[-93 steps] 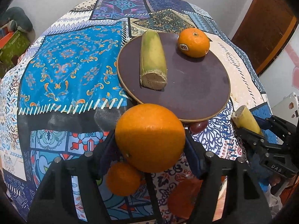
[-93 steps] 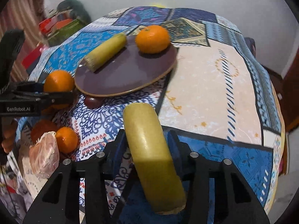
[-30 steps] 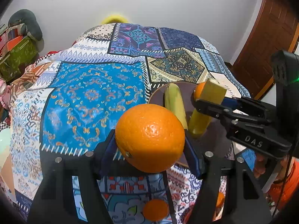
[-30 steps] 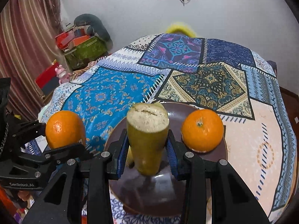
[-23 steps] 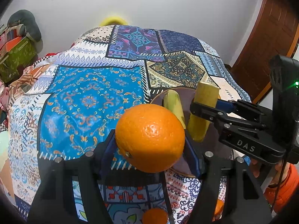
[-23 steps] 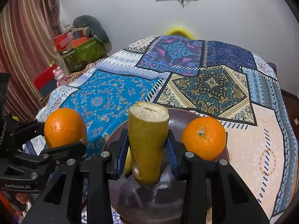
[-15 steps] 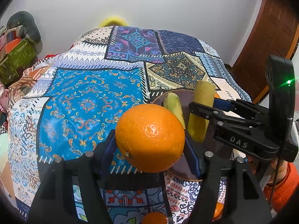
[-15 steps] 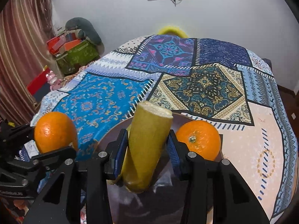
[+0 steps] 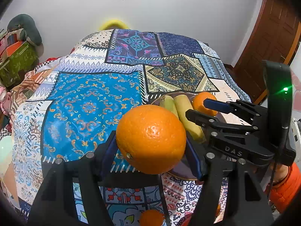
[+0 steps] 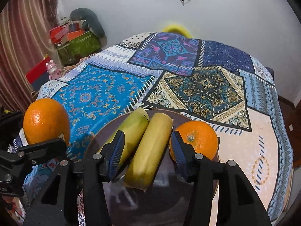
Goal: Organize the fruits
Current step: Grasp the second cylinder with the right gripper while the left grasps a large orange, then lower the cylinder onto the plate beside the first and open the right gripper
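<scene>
My left gripper (image 9: 151,150) is shut on a large orange (image 9: 151,139), held above the near edge of the dark round plate (image 9: 178,170). It also shows in the right wrist view (image 10: 46,121), at left. My right gripper (image 10: 147,151) is open, its fingers either side of a yellow banana piece (image 10: 150,150) that lies on the plate (image 10: 169,203). A greener banana piece (image 10: 129,130) lies beside it, touching it. A second orange (image 10: 197,141) sits on the plate by the right finger.
The table wears a patchwork cloth (image 9: 90,101). A small orange (image 9: 151,217) lies on the cloth below my left gripper. Boxes and a red case (image 10: 75,39) stand beyond the table at left. A wooden door (image 9: 270,43) is at right.
My right gripper lowered the yellow banana piece from upright to lying on the plate next to the green piece, then opened. My left gripper still holds the orange, now nearer the plate.
</scene>
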A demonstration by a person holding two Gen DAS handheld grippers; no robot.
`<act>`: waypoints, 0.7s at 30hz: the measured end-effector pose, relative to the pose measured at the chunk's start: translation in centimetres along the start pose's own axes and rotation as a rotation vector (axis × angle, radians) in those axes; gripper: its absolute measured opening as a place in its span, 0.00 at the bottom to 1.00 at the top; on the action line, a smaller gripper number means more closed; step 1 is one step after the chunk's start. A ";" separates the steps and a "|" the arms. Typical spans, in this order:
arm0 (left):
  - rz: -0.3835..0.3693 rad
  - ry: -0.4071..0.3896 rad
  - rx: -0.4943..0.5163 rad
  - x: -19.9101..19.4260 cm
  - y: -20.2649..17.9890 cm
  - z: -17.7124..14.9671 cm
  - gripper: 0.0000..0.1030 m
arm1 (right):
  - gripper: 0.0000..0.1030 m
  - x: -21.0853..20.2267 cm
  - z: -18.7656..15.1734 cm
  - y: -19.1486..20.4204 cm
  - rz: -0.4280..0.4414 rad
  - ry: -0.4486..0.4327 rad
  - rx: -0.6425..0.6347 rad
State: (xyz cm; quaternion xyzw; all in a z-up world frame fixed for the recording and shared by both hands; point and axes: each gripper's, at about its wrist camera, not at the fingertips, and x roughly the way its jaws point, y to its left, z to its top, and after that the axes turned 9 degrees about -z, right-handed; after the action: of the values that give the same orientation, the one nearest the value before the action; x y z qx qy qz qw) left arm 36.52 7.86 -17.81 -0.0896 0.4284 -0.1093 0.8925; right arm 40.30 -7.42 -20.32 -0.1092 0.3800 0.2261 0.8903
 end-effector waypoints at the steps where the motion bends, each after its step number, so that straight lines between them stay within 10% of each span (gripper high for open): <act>1: 0.000 0.000 0.001 -0.1 -0.1 0.0 0.65 | 0.46 -0.3 0.0 0.0 0.006 0.000 0.003; 21: -0.122 0.126 0.124 6.2 -9.6 0.9 0.65 | 0.55 -7.3 -5.4 -9.2 -0.151 -0.035 0.107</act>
State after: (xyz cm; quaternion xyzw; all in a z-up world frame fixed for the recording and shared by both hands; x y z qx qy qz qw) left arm 39.81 -2.94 -19.46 -0.0529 0.4700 -0.1951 0.8592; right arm 36.92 -19.76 -18.49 -0.0857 0.3668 0.1394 0.9158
